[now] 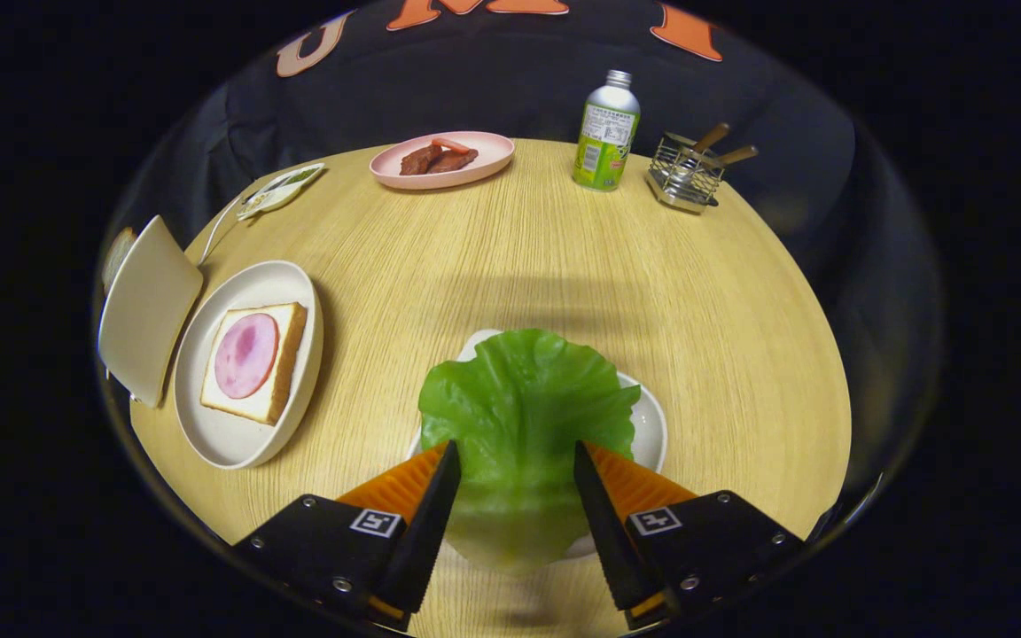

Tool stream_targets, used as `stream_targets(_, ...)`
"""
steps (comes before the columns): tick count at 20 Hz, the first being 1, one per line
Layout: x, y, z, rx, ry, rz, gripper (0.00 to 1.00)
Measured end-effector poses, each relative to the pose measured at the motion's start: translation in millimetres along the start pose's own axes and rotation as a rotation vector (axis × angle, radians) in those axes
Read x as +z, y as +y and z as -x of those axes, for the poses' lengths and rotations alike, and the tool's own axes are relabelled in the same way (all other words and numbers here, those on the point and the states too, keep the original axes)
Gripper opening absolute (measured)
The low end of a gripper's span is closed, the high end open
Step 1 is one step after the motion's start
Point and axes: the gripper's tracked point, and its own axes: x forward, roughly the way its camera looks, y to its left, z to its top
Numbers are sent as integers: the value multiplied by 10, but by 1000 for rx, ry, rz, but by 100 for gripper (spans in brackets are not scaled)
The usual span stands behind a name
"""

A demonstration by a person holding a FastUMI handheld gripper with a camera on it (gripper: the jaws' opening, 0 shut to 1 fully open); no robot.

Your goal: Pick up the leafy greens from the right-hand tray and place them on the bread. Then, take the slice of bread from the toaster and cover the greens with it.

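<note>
Since the lettuce leaf is thin and floppy, I judge it will weigh almost nothing, bend wherever I lift it and tear or slip if pinched only at a frilly edge. It lies on the small white tray, spreading over most of it and hanging past the near rim toward me. My gripper is spread, its two fingers standing either side of the leaf's near part with the leaf running between them; whether either finger touches the leaf I cannot tell, and they do not press on it. The best hold, as I see it, is the thicker pale part of the leaf near its stalk end, which sits between the fingers, taken gently.

Off to the left on the counter, a round white plate carries a slice of bread with a pink round of ham on top; that is where the leaf belongs. Just beside that plate stands the toaster, with what looks like a bread slice showing behind it. Across the counter a pink plate holds brownish meat pieces, and near it stand a bottle and a wire rack with wooden-handled utensils.
</note>
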Motion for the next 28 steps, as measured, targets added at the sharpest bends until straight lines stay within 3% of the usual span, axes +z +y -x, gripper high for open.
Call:
stream_targets(3, 40, -29, 1, 1, -20, 4, 62)
stream_targets(6, 50, -95, -4, -9, -37, -9, 28)
stream_targets(8, 75, -78, 27, 12, -50, -34, 14)
stream_targets(10, 185, -57, 100, 16, -98, -33, 10)
stream_targets(16, 502, 118, 422, 70, -223, -24, 9)
stream_targets(25, 819, 749, 690, 216, -326, -5, 9)
stream_targets(28, 818, 745, 625, 180, -315, 37, 9)
